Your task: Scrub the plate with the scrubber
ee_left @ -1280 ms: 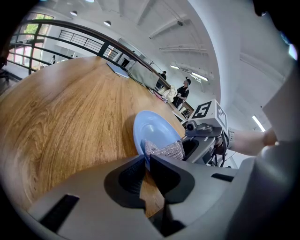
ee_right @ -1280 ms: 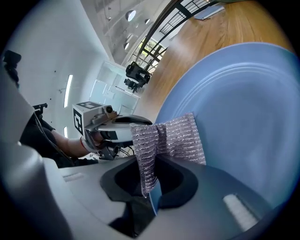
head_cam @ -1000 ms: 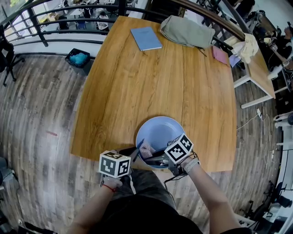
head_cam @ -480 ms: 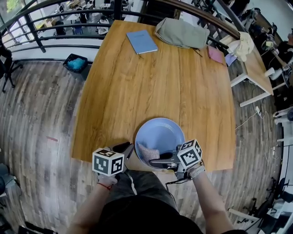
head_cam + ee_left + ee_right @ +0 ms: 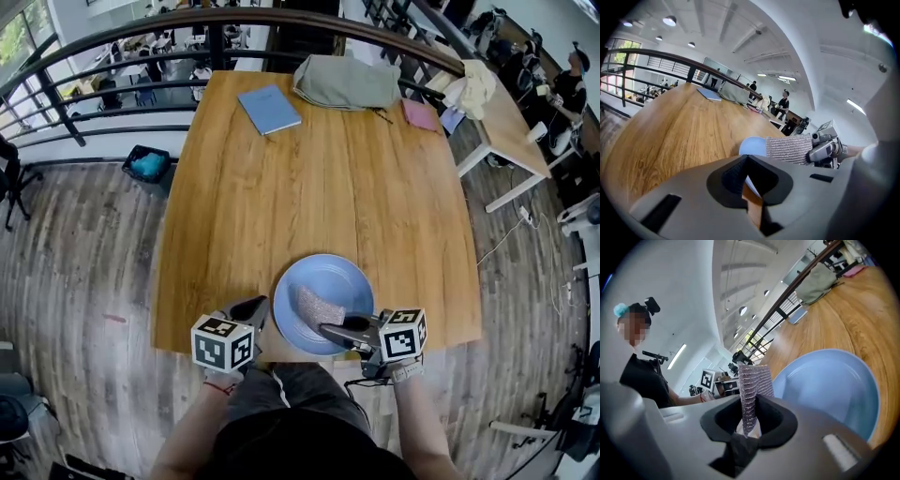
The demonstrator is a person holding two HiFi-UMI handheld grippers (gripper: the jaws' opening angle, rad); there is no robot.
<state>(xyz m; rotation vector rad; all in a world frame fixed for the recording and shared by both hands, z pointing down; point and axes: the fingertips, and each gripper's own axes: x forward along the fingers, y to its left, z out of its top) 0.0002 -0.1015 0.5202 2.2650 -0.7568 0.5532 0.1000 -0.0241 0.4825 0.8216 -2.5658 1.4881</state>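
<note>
A light blue plate (image 5: 328,277) lies on the wooden table (image 5: 281,206) near its front edge. My right gripper (image 5: 330,328) reaches in from the right and is shut on a grey knitted scrubber (image 5: 319,307). It holds the scrubber over the plate's near half. In the right gripper view the scrubber (image 5: 752,385) sticks up from the jaws with the plate (image 5: 834,385) beyond. My left gripper (image 5: 253,309) hovers just left of the plate's rim, apart from it. Its jaws have just been closing and are shut with nothing between them. Ahead of them in the left gripper view are the plate (image 5: 753,146) and scrubber (image 5: 790,148).
At the table's far end lie a blue notebook (image 5: 269,109), a grey-green bag (image 5: 345,82) and a small pink item (image 5: 419,114). A dark railing (image 5: 112,33) curves behind the table. A second table (image 5: 502,117) stands at the right, and a black bin (image 5: 148,165) sits on the floor at the left.
My right gripper has pulled back to the right and lifted the scrubber off the plate's left part. My left gripper has drawn away from the plate's left rim.
</note>
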